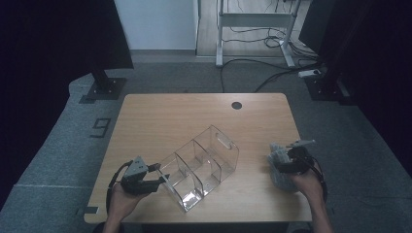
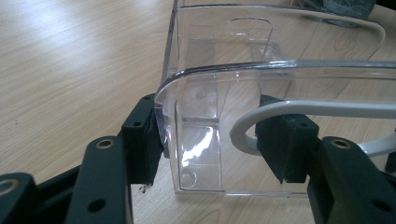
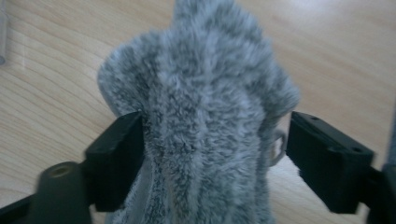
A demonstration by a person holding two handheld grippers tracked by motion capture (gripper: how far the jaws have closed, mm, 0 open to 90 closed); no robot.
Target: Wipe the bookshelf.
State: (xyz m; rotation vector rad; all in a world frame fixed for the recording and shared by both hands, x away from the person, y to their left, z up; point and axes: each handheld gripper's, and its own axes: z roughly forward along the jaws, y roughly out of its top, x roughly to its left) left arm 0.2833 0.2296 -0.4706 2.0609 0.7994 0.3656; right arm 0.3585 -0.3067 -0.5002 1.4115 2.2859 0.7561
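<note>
A clear plastic organizer (image 1: 204,160) with several compartments lies slantwise on the wooden table (image 1: 170,116). My left gripper (image 1: 163,175) holds its near end. In the left gripper view that gripper (image 2: 217,140) has one pad pressed on the organizer's (image 2: 224,42) outer wall, and the other pad shows through the clear plastic. At the table's right edge a grey fluffy cloth (image 1: 276,154) lies under my right gripper (image 1: 285,162). In the right gripper view the fluffy cloth (image 3: 205,116) stands between the jaws of the right gripper (image 3: 212,149). One pad touches the fur and the other stands apart from it.
A round cable hole (image 1: 236,105) sits near the table's far edge. Beyond the table a white desk frame (image 1: 252,24) and cables (image 1: 272,73) lie on the grey carpet. Black stand bases flank the far corners (image 1: 104,87).
</note>
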